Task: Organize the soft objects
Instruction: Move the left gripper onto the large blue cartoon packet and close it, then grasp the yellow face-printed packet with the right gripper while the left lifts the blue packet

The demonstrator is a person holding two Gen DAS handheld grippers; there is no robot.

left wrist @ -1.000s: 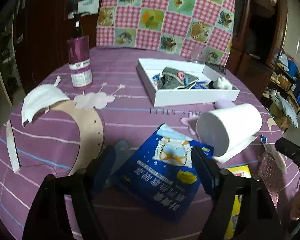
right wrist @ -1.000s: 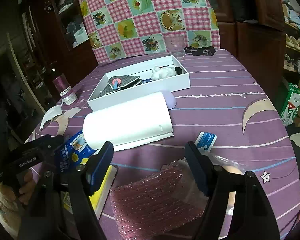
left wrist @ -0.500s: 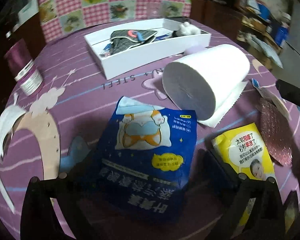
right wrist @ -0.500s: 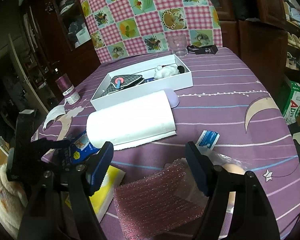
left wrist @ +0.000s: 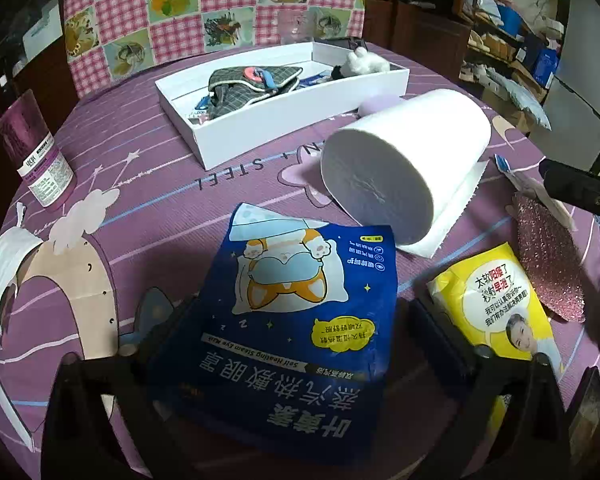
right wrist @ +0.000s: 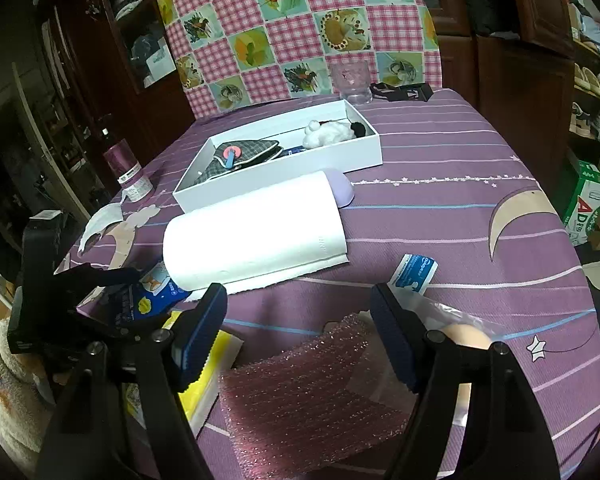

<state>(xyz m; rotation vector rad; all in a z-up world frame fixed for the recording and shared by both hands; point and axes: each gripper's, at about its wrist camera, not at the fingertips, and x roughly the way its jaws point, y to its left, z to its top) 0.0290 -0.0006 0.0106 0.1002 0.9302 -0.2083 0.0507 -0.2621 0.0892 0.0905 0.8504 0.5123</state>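
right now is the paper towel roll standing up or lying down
Lying down. The paper towel roll rests on its side on the purple tablecloth, flat end facing the left camera, a loose sheet trailing beneath it.

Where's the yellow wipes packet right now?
The yellow wipes packet lies flat at the table's near edge in the left wrist view, right of the blue eye-mask pouch, beside the pink glittery foam sheet.

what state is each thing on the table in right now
blue pouch: flat, between the closing left tongs, not yet pinched
paper roll: on its side, loose sheet trailing
white box: open, holding cloth and a cotton ball
yellow pack: flat
pink foam: flat, below the open right tongs
purple bottle: upright
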